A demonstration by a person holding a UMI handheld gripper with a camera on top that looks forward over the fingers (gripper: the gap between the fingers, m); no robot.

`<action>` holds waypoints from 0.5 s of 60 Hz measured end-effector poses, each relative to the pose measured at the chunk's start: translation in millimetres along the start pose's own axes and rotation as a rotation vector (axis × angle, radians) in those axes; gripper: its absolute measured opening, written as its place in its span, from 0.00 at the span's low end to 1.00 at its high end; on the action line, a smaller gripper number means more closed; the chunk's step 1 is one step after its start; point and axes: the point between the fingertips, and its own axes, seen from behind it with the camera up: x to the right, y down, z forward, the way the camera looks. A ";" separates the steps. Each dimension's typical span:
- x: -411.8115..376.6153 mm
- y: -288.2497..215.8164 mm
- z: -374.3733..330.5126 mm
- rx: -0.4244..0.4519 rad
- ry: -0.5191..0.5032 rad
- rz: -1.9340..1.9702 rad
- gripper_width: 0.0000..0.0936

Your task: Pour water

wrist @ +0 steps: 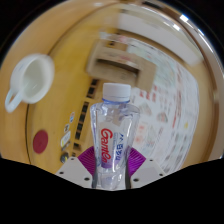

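Observation:
A clear plastic water bottle with a white cap and a red-and-blue label stands between my fingers. My gripper is shut on it: the purple pads press on both sides of its lower body. It is held upright above the wooden table. A white cup with a handle stands on the table, ahead and to the left of the bottle.
A printed paper or box with coloured pictures lies on the table beyond the bottle to the right. A small dark red round thing lies on the table left of the fingers.

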 end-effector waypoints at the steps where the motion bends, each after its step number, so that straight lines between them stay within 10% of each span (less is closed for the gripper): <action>1: 4.8 2.4 1.6 -0.008 0.005 0.059 0.40; 30: -29.9 56.5 27.7 -0.133 -0.314 1.710 0.40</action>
